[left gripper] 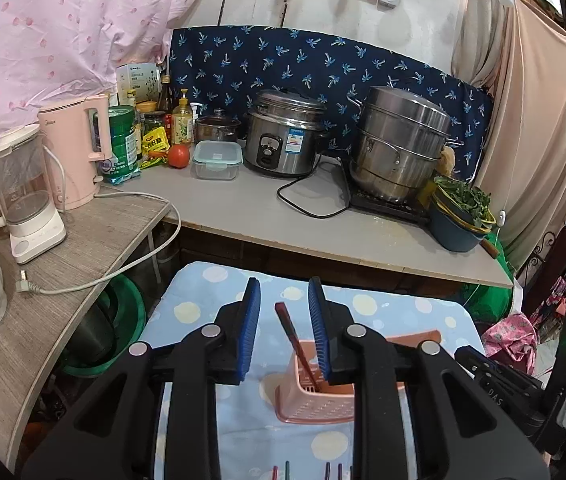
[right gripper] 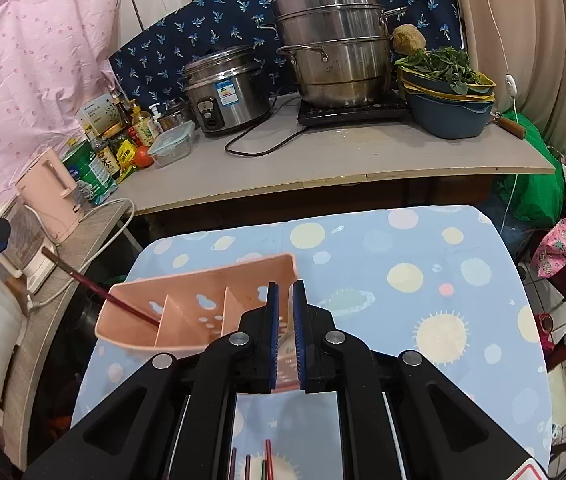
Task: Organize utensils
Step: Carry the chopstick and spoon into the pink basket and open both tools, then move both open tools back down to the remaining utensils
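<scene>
A pink plastic utensil holder with three compartments stands on the blue dotted cloth. One dark red chopstick leans in its leftmost compartment. My right gripper is shut on the holder's right wall. In the left wrist view the holder sits below my left gripper, which is open and empty, with the chopstick standing between its fingers without touching. Several more chopsticks lie on the cloth near me, mostly hidden by the gripper; their tips also show in the left wrist view.
A counter behind holds a rice cooker, steamer pot, blue basin of greens, glass container, tomato, bottles and pink kettle. A blender stands on the left shelf, its cord trailing.
</scene>
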{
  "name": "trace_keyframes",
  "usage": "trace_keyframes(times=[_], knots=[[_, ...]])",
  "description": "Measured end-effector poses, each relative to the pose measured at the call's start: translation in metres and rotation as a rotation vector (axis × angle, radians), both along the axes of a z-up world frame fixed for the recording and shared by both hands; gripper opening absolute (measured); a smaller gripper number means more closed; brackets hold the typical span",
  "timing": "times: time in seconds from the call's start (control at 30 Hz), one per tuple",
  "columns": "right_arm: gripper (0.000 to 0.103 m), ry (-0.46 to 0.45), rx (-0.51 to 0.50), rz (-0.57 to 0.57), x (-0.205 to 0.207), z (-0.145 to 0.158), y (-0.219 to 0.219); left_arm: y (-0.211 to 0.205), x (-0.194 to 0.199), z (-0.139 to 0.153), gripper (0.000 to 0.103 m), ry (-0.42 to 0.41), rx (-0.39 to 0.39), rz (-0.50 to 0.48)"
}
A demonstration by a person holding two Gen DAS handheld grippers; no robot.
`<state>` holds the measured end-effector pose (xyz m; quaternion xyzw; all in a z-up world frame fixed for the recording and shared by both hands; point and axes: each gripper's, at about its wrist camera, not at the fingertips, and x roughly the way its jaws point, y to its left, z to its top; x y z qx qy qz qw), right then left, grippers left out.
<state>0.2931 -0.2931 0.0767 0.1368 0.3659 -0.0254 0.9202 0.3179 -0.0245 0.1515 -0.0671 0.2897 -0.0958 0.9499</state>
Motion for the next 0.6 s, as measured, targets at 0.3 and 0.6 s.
trace_keyframes(times=[0.3,0.6], knots=[[0.011,0.033,0.024,0.019,-0.068,-0.012,0.010,0.016,-0.053,-0.018,0.029,0.037,0.031,0.001],[0.017,0.105,0.016,0.043,-0.155,-0.049,0.031,0.033,-0.116,-0.082,0.029,0.175,0.096,-0.009]])
